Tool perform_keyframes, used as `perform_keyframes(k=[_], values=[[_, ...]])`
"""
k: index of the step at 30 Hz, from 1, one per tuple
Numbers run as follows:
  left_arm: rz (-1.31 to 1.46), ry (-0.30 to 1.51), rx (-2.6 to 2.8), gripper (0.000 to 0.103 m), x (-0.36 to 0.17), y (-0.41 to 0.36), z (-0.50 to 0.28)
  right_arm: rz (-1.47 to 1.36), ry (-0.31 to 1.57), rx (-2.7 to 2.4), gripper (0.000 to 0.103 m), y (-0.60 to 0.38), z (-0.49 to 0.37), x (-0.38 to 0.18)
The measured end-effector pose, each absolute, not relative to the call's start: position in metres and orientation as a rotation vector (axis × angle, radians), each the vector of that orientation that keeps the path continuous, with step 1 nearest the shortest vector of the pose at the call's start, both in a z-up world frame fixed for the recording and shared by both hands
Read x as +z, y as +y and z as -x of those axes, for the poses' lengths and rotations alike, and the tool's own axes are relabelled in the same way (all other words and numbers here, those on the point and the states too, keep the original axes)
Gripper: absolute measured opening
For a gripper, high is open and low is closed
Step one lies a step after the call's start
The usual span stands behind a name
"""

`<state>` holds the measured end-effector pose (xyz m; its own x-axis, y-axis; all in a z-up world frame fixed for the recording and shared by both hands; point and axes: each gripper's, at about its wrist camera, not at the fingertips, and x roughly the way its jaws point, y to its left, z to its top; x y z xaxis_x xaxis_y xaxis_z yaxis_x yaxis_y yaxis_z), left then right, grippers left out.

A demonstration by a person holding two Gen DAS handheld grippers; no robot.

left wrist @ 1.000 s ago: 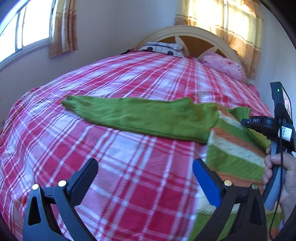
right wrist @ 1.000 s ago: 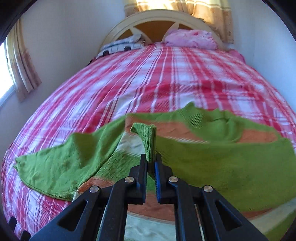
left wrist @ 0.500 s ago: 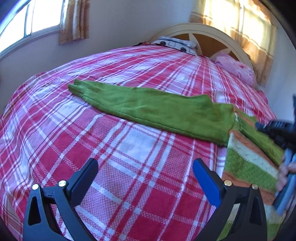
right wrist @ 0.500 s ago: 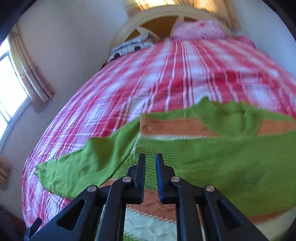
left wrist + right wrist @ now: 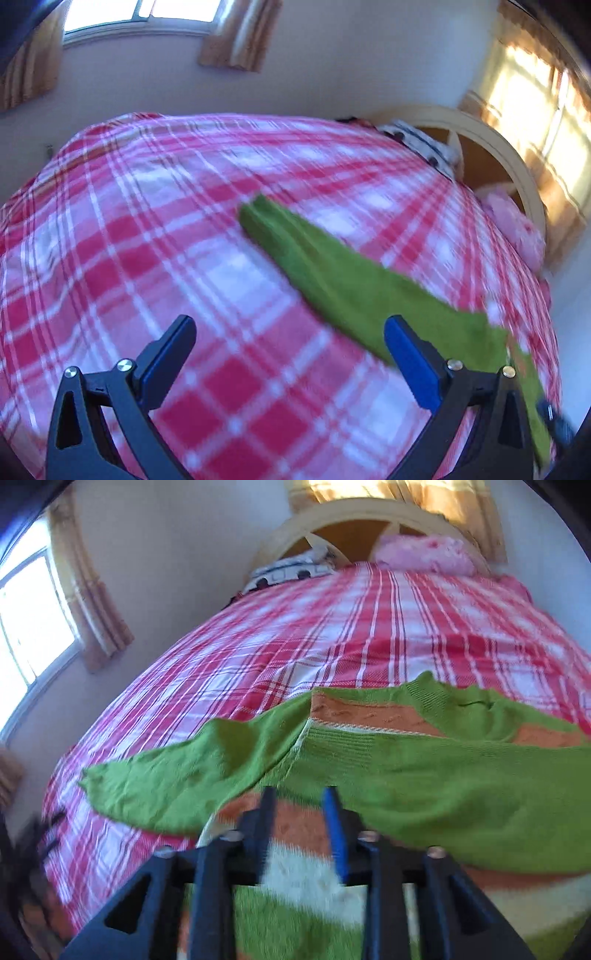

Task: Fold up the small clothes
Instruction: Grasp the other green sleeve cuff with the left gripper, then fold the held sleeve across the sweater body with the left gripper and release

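Note:
A small knitted sweater (image 5: 424, 782) in green, orange and white stripes lies on the red plaid bed (image 5: 369, 627). One green sleeve is folded across its body. The other green sleeve (image 5: 332, 280) stretches out flat to the left; it also shows in the right wrist view (image 5: 166, 786). My left gripper (image 5: 290, 354) is open and empty, above the bedspread just short of that sleeve. My right gripper (image 5: 299, 812) is open and empty, over the sweater's striped body.
A cream headboard (image 5: 369, 520) with a pink pillow (image 5: 424, 554) and a black-and-white patterned pillow (image 5: 291, 568) stands at the far end. Curtained windows (image 5: 147, 14) are on the walls. The bed's left edge (image 5: 22, 206) drops off near the wall.
My right gripper has let go of the sleeve cuff, opened and pulled back; the sleeve now lies across the sweater. My left gripper has swung left toward the outstretched sleeve.

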<state>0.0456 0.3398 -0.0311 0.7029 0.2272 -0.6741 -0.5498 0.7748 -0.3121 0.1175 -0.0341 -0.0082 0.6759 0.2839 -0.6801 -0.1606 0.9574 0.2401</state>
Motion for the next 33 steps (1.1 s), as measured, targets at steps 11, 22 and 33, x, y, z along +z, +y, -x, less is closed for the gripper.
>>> perform_keyframes(k=[11,22,33], values=[[0.665,0.703,0.471,0.077,-0.062,0.375,-0.118,-0.249,0.814,0.305,0.038,-0.049,-0.09,-0.051],[0.589,0.671,0.406,0.008,-0.049,0.367,-0.14,-0.307,0.825,0.316,0.038,-0.057,-0.093,-0.059],[0.218,0.524,-0.006,0.008,0.056,0.154,-0.132,-0.392,0.745,0.216,0.038,-0.095,-0.066,-0.034]])
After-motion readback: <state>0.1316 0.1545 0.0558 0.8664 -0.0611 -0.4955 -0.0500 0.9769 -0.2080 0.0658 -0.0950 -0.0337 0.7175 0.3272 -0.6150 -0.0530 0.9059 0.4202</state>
